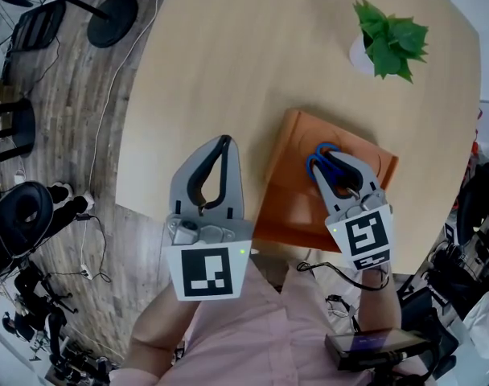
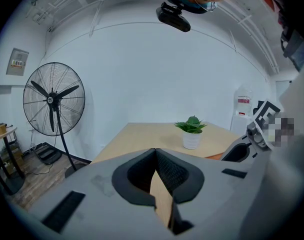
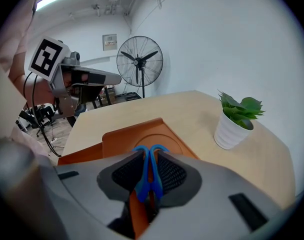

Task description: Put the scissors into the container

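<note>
In the head view, the right tongs [image 1: 334,155] are clenched on the blue-handled scissors [image 1: 316,162] and hold them over the orange square container [image 1: 286,147]. The container lies on the near right part of the light wooden bench [image 1: 252,47]. I cannot tell whether the scissors touch the container's bottom. The left tongs [image 1: 223,146] are clenched on nothing, over the near left edge of the bench. The container's near side comes close to the bench edge, so I think a straight lowering is safer than any push toward the person. The green plant in a white pot [image 1: 388,43] stands far right, well apart.

In the left gripper view, the left tongs [image 2: 155,156] have their jaws together at the tip, with nothing between them. Ahead there is wide bare bench [image 2: 142,139] as far as the plant [image 2: 192,131].

In the right gripper view, the right tongs [image 3: 151,156] pinch the two blue handles of the scissors [image 3: 144,176] above the round hollow of the container [image 3: 137,131]. To do the step well, I would bring the scissors low over this hollow, release only then, and lift the tongs straight up, away from the raised left rim.
</note>
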Tool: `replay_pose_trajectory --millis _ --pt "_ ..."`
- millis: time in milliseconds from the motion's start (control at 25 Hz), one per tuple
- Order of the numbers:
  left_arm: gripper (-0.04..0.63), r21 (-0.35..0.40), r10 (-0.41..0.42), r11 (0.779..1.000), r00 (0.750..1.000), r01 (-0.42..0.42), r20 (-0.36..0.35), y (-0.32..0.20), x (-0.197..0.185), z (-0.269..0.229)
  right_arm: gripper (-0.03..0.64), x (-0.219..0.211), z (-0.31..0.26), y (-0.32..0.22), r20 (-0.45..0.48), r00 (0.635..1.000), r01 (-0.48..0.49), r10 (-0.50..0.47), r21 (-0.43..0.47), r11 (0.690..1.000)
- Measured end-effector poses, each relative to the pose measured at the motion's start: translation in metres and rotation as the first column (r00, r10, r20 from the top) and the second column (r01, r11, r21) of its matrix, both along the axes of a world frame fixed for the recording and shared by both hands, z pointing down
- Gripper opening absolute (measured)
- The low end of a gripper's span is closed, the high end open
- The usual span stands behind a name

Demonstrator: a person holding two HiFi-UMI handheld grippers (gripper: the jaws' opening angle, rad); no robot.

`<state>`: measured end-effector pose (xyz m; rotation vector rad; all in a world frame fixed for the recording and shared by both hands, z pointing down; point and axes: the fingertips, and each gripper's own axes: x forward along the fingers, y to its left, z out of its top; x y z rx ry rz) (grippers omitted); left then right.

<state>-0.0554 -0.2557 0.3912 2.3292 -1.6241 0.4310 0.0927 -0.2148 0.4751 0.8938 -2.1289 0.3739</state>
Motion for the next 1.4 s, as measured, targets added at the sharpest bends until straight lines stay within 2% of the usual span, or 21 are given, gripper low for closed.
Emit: replay_pose_trajectory --millis 480,640,840,1200,1400 --pt "0.005 0.047 0.009 0.999 1.000 -0.010 0.014 0.011 0.000 -0.022 0.077 -0.001 -0.034 0.002 0.063 0.997 -0.048 0.040 0.123 0.991" --pt "0.005 0.077 0.023 0.997 1.000 -0.025 0.018 0.016 0.006 -0.034 0.075 0.003 -0.052 0.004 0.090 0.995 -0.058 0.040 0.206 0.977" --pt "0.005 0.106 0.041 0.993 0.999 -0.042 0.019 0.030 0.014 -0.049 0.074 0.014 -0.075 0.013 0.132 0.987 -0.120 0.087 0.265 0.957" --pt "0.005 0.193 0.066 0.979 0.997 -0.073 0.042 0.057 0.026 -0.085 0.072 0.030 -0.115 0.032 0.213 0.966 -0.219 0.143 0.390 0.895" --pt "0.005 0.271 0.092 0.957 0.993 -0.108 0.069 0.070 0.036 -0.112 0.072 0.034 -0.151 0.035 0.272 0.953 -0.257 0.136 0.480 0.839"
